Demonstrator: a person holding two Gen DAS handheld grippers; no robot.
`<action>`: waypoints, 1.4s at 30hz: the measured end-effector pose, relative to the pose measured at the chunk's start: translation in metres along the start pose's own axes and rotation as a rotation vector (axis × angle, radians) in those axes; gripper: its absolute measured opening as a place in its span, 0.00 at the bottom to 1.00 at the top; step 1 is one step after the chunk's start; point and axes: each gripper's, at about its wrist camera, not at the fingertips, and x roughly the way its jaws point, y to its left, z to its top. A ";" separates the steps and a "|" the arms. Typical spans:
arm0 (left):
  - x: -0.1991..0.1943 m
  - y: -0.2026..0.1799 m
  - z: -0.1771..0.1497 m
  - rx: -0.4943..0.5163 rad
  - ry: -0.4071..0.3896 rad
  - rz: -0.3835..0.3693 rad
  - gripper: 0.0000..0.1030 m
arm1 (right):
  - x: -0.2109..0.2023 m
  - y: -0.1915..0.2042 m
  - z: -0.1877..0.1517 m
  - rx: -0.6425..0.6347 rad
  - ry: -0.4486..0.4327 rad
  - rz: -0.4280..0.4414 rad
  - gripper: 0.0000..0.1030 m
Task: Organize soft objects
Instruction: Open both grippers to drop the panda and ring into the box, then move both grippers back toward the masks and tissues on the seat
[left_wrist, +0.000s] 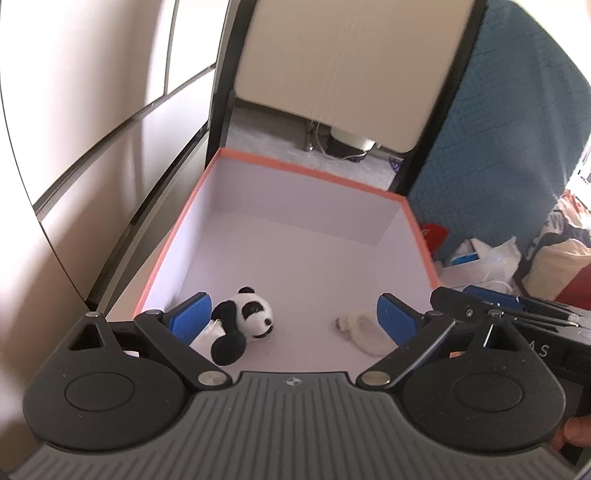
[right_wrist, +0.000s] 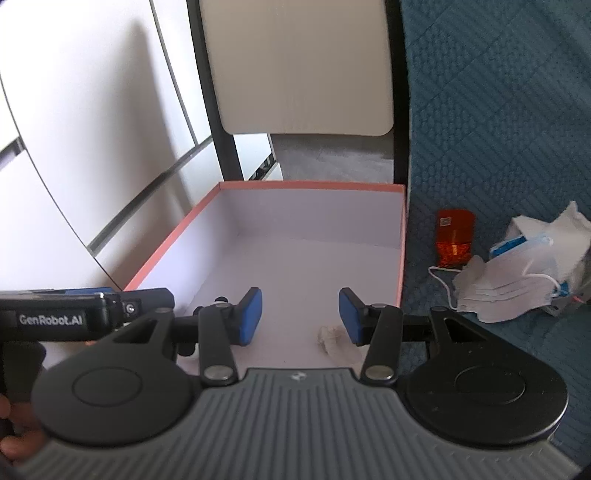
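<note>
Left wrist view looks down into a shallow rectangular cardboard box with a salmon-pink rim and pale lilac inside (left_wrist: 177, 221). Over its near end hangs the left gripper (left_wrist: 293, 319), its blue-padded black fingers (left_wrist: 190, 317) spread wide with nothing pressed between them. A small black-and-white plush panda (left_wrist: 243, 325) lies on its side on the box floor, just beside the left pad; whether the pad touches it cannot be told. A small crumpled white soft object (left_wrist: 364, 330) lies on the floor close to the other pad, partly hidden behind it.

From the right wrist view, the right gripper (right_wrist: 301, 317) stands partly open, jaws apart at a middling width and gripping nothing. The white soft object (right_wrist: 338, 343) rests on the box floor (right_wrist: 295, 266) below its right-hand pad. Beside the box, on a teal quilted cover (right_wrist: 498, 129), lie an orange translucent packet (right_wrist: 454, 236) and a loose pile of white and blue face masks (right_wrist: 524, 269). A cream-backed chair with a black frame (right_wrist: 303, 74) stands behind the box.
</note>
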 end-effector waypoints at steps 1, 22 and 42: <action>-0.004 -0.004 -0.001 0.003 -0.005 -0.001 0.95 | -0.006 -0.002 -0.001 0.003 -0.005 0.001 0.48; -0.050 -0.097 -0.052 0.095 -0.059 -0.107 0.95 | -0.106 -0.060 -0.040 0.037 -0.125 -0.097 0.48; -0.046 -0.175 -0.098 0.182 -0.016 -0.202 0.95 | -0.161 -0.123 -0.094 0.130 -0.125 -0.204 0.48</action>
